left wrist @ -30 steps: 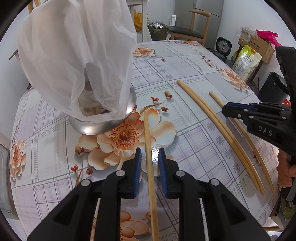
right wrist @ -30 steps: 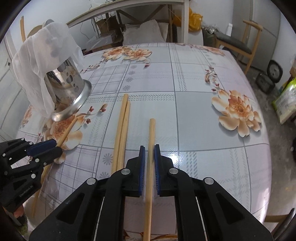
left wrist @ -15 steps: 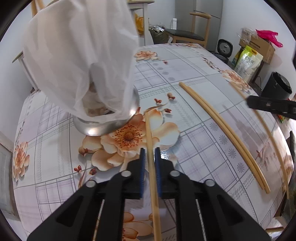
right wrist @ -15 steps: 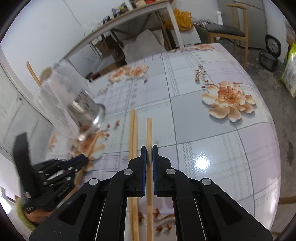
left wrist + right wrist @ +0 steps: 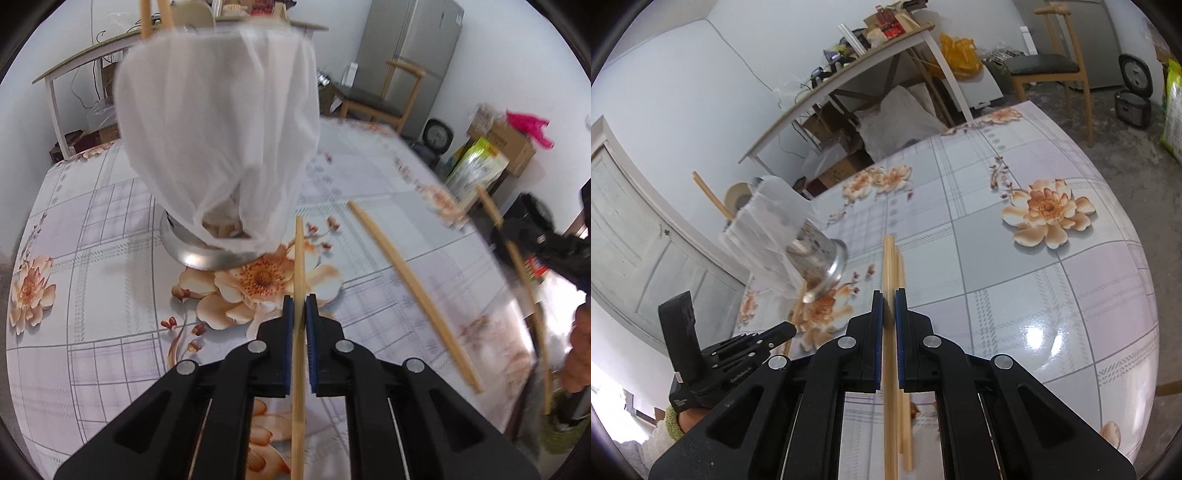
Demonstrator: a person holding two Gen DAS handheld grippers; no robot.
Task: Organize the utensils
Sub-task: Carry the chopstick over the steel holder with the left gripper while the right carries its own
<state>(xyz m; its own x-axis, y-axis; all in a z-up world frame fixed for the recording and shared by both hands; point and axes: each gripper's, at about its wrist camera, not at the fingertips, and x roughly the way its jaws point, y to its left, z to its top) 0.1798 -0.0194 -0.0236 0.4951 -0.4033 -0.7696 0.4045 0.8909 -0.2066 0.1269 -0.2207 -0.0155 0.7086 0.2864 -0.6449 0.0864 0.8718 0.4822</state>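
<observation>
Tongs left and right each clamp one slender round bamboo chopstick.

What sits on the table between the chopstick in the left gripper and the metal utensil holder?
Nothing does: in the left wrist view, only bare floral tablecloth separates the held chopstick from the utensil holder.

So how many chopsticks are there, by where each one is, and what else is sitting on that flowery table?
Chopsticks clamped, one in the left gripper, one in the right gripper: 2
Chopsticks lying on the table: 2
Chopsticks poking out of the holder: 2
Metal holder: 1
White cloth draped over it: 1
Total: 8
</observation>
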